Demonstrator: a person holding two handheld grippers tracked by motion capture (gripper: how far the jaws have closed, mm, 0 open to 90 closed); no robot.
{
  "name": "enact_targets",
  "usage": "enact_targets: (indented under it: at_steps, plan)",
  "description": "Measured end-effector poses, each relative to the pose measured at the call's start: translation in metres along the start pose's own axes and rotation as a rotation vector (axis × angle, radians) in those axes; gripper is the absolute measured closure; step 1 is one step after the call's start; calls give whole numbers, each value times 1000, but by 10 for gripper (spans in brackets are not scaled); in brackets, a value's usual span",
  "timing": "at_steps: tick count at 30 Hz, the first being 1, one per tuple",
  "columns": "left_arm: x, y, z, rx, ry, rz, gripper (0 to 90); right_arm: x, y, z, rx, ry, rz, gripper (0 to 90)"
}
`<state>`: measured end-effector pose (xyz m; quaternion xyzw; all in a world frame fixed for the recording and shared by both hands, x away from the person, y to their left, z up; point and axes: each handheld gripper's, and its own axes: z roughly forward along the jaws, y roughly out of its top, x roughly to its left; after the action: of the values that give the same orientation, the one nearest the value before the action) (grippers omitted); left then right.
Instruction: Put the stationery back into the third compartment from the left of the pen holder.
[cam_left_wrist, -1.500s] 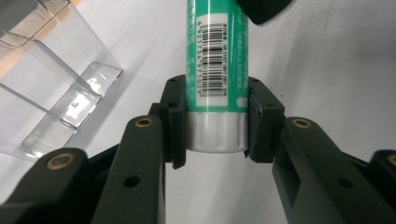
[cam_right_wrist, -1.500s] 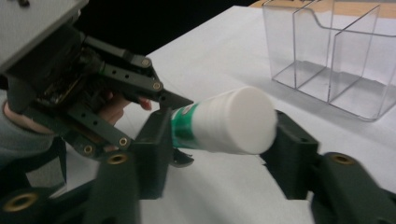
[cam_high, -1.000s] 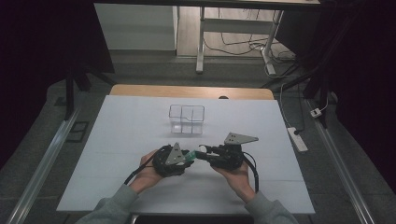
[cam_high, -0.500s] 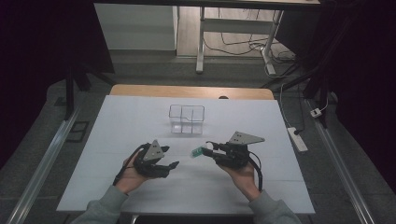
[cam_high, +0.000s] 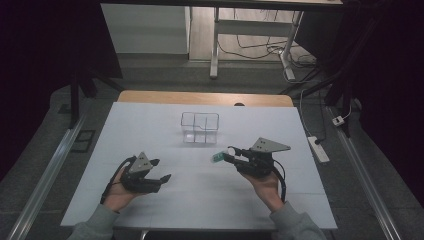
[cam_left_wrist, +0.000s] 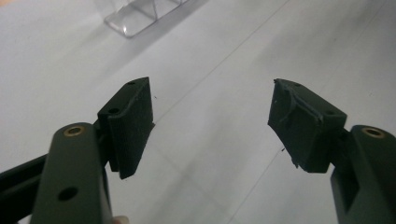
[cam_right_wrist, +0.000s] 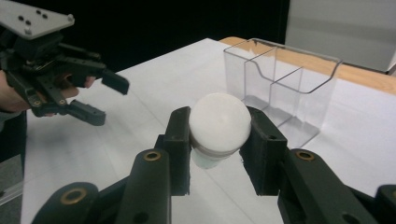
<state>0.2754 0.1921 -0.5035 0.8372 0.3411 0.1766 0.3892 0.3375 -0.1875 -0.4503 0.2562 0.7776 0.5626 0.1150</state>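
White-capped small bottle (cam_right_wrist: 218, 125) with a teal body sits clamped between the pads of the right gripper (cam_high: 231, 156), held above the white table (cam_high: 150, 125) just in front of and to the right of the clear two-compartment holder (cam_high: 200, 127). Nothing lies between the bottle and that holder. Off to the left, well apart, the left gripper (cam_high: 162, 170) has just been opening its jaws, which now stand wide with nothing between them.

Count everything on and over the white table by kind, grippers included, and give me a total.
Black two-jaw hand-held gripper: 2, left, right
Clear plastic two-compartment box: 1
Small white-capped, teal-bodied bottle, held in the right one: 1
Total: 4
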Motion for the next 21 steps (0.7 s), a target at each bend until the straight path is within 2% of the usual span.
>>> enact_targets:
  at_steps: [13, 21]
  plan:
    - [7, -16, -6, 17, 14, -34, 296, -7, 7, -6, -24, -27, 2, 651]
    - [11, -20, -7, 18, 23, -49, 291, -12, 19, -3, -38, -40, -5, 651]
